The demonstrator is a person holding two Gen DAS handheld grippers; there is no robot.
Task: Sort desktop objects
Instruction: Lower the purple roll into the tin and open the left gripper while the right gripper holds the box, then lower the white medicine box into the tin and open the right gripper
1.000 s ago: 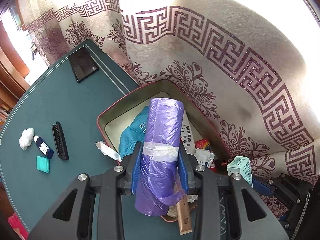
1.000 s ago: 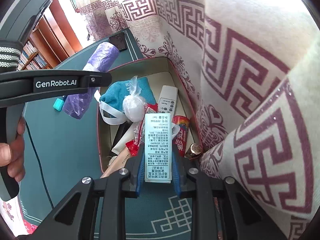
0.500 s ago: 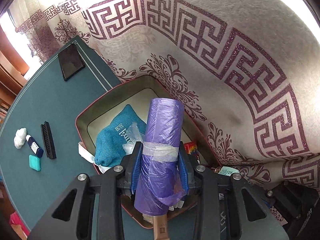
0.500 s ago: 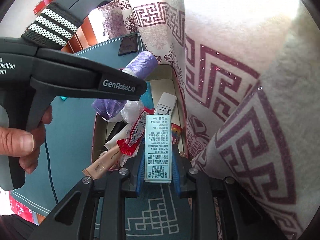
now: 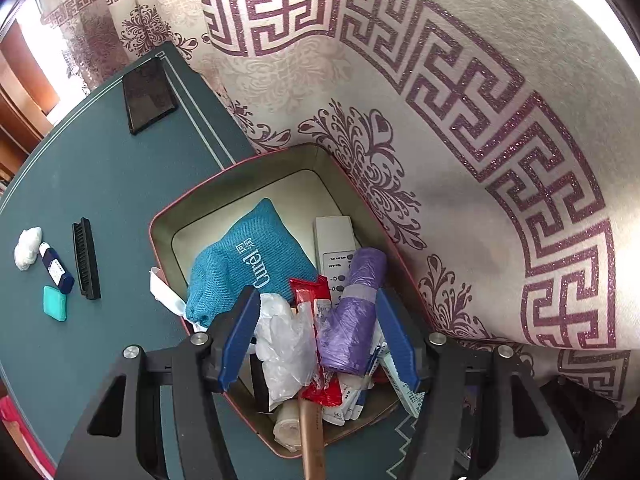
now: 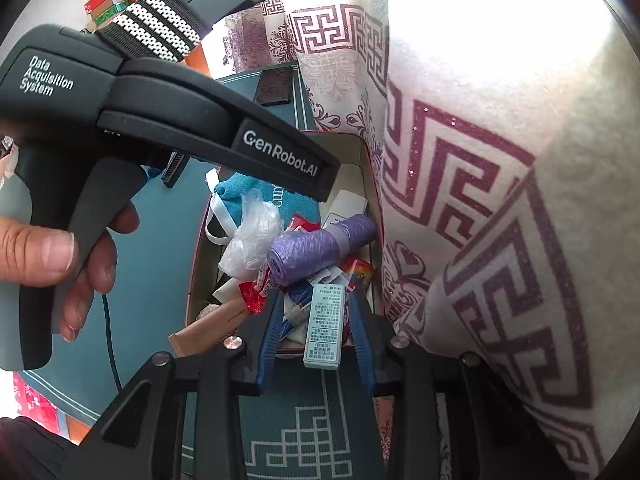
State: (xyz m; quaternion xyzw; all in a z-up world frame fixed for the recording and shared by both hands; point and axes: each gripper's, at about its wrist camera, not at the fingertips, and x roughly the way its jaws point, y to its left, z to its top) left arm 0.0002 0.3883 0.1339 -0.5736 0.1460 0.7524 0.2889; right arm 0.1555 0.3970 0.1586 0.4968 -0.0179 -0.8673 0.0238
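A red-rimmed box on the green table holds a teal pouch, a white remote, a clear plastic bag, a red packet and more. My left gripper is open above it; the purple bag roll lies loose in the box between the fingers, and shows in the right wrist view. My right gripper is open at the box's near edge. The pale green carton lies between its fingers, resting on the box rim, apart from both pads.
On the table left of the box lie a black comb, a blue bottle, a white wad, a teal case and a black phone. A patterned curtain hangs close behind and right of the box.
My left gripper opened and let the purple roll drop into the box. My right gripper opened and released the green carton at the box's near edge.
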